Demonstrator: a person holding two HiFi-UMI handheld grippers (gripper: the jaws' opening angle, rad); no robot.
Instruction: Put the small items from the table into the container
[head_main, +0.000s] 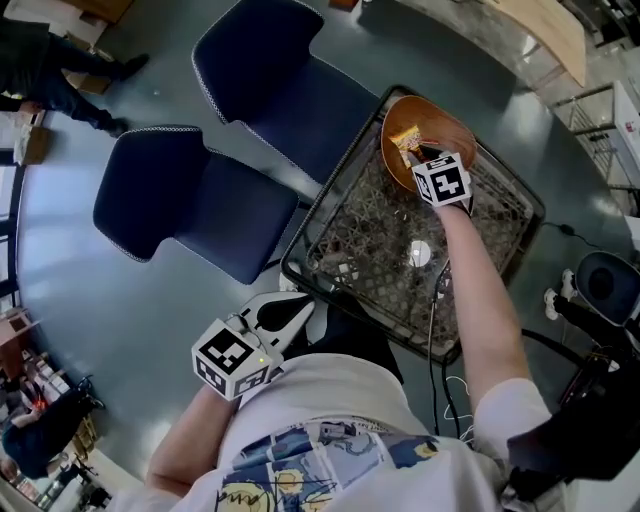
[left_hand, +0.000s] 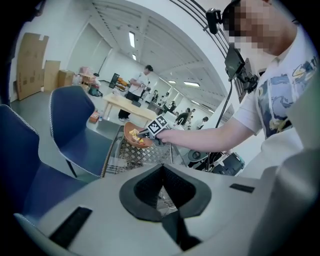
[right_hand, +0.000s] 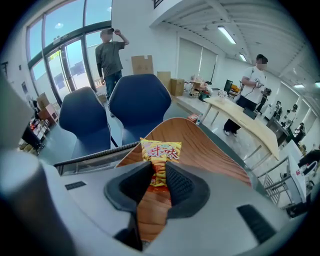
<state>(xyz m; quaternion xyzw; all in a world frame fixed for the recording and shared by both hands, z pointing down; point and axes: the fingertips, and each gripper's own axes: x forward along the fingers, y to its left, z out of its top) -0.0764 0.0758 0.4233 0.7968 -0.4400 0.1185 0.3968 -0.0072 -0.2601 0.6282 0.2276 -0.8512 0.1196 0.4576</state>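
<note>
My right claw (right_hand: 159, 168) grips a yellow packet (right_hand: 161, 149) just above the bowl (right_hand: 210, 155). In the head view its cube hides that grip. My left claw (left_hand: 161, 169) is clenched and empty, well away from the bowl.

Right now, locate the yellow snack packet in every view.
Head view: snack packet upper centre-right, at the wooden bowl.
Left gripper view: snack packet small, left of centre.
Right gripper view: snack packet centre, between the fingers of the right gripper.
Shared landmark: the wooden bowl.
</note>
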